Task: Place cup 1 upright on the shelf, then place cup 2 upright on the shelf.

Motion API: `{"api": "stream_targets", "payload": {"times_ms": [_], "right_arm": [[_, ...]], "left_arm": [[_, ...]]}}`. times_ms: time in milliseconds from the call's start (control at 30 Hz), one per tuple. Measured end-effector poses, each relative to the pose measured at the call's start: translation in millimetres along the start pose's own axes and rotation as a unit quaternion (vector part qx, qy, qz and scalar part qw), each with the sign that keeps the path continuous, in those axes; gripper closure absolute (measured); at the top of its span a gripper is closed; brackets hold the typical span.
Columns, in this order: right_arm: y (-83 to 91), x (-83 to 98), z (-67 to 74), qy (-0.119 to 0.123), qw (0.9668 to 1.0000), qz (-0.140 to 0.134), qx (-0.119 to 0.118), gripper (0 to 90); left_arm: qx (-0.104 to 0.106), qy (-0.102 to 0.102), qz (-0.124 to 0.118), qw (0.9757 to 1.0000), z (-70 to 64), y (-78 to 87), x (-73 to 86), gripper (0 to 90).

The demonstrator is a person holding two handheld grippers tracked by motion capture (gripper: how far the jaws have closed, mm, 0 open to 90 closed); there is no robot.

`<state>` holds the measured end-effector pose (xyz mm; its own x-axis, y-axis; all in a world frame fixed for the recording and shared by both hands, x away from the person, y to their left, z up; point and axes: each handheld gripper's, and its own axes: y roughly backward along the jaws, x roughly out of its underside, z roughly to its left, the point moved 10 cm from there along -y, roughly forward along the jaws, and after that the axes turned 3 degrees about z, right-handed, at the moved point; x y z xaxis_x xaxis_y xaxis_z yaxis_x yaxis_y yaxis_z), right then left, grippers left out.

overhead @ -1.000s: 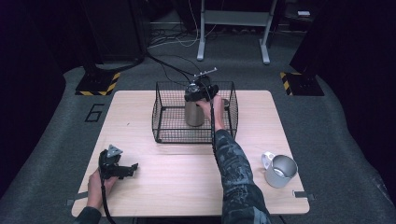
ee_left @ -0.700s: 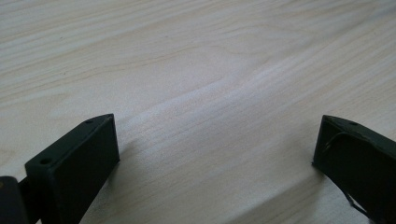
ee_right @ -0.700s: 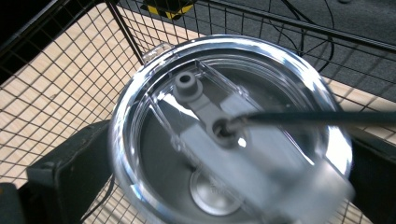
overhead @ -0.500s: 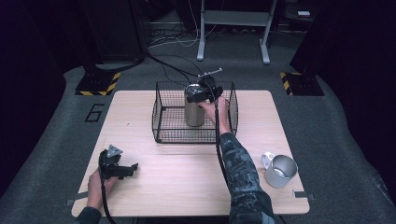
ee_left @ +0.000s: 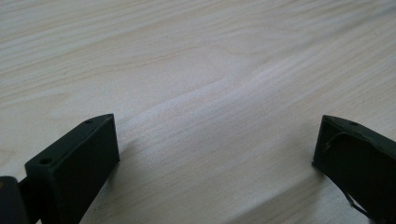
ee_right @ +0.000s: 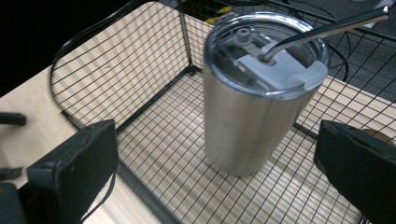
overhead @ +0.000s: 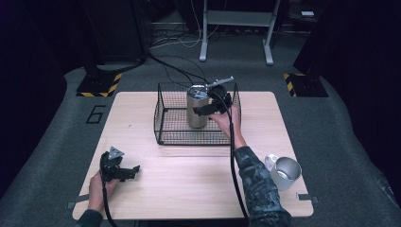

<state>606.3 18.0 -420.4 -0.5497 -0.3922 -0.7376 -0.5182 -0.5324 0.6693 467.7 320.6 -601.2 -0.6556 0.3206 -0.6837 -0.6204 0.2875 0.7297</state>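
The right gripper [overhead: 208, 110] had let go of the steel tumbler [overhead: 197, 106] and drawn back with jaws spread, leaving it upright inside the wire basket [overhead: 163, 120], apparently placed.

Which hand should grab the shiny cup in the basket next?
Probably the right. The right tool is open right beside the steel tumbler standing in the wire basket. The left tool is open too, but lies low on the table, far away.
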Motion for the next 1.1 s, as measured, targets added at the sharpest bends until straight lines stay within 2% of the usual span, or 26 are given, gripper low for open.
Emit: {"api": "stream_targets", "payload": {"times_ms": [133,467,800,1100], "right_arm": [[14.5,9.5,10.1,0.019,0.9998,-0.004,-0.008,0.0],[36.3,39.6,29.5,0.032,0.9993,-0.008,-0.017,0.0],[50.6,88.4,38.5,0.036,0.9992,-0.001,-0.017,0.0],[58.3,140.9,42.3,0.021,0.9996,0.012,-0.014,0.0]], "left_arm": [[-0.001,0.000,0.000,1.0000,0.2,0.0,0.0,0.0],[-0.001,-0.001,0.000,1.0000,0.3,0.1,0.0,0.0],[0.000,0.000,0.000,1.0000,0.0,0.0,0.0,0.0],[0.000,0.000,0.000,1.0000,0.1,0.0,0.0,0.0]]}}
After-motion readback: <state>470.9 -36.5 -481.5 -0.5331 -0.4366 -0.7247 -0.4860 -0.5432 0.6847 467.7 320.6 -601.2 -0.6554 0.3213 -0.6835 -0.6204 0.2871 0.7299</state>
